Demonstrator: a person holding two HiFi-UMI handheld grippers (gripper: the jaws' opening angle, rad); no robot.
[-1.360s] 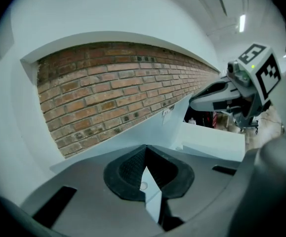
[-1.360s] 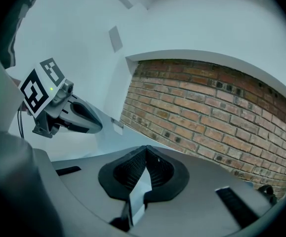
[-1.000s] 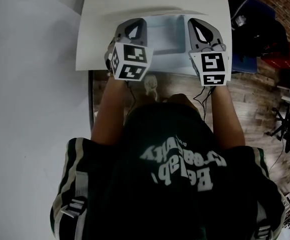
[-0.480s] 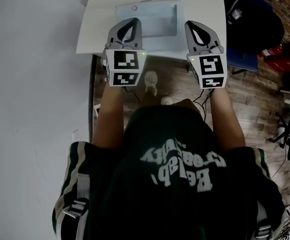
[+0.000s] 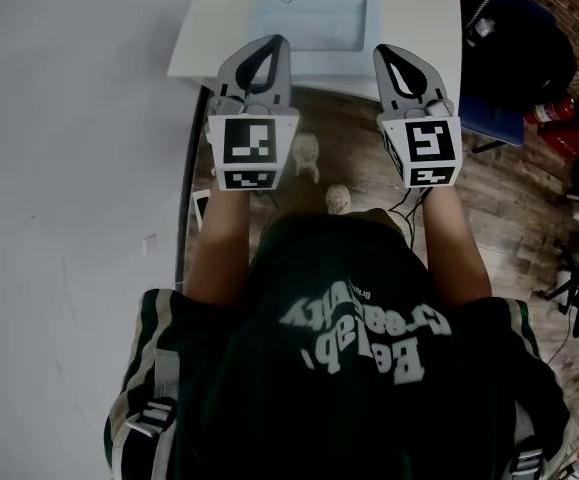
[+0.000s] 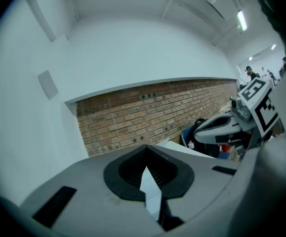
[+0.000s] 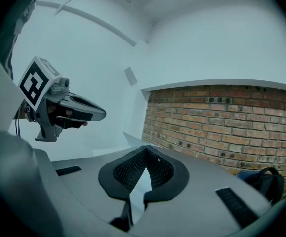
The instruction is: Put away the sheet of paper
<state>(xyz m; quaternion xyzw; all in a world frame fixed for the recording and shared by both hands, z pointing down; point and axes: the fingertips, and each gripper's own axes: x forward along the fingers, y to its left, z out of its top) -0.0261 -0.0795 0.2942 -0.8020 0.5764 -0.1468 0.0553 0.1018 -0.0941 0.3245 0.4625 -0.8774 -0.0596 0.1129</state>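
Note:
The white sheet of paper [image 5: 414,8] hangs in the air at the top of the head view, with a pale blue rectangle [image 5: 309,20] showing on it. My left gripper [image 5: 271,42] is shut on its near edge at the left. My right gripper [image 5: 391,50] is shut on the same edge at the right. In the left gripper view a sliver of the paper [image 6: 150,194] sits pinched between the closed jaws of my left gripper [image 6: 146,154]. The right gripper view shows the same: paper [image 7: 142,187] between the closed jaws of my right gripper [image 7: 145,149]. Both grippers point nearly level, side by side.
A large white table [image 5: 69,168] fills the left of the head view. Wooden floor [image 5: 344,133] lies under the grippers. A dark blue bag [image 5: 519,48] and a red object [image 5: 574,118] sit at the right. A brick wall [image 7: 222,117] stands ahead below a white wall.
Both grippers have carried the sheet forward and up; it has slid toward the top of the head view, with less of it showing. The left gripper's marker cube has turned square to the camera.

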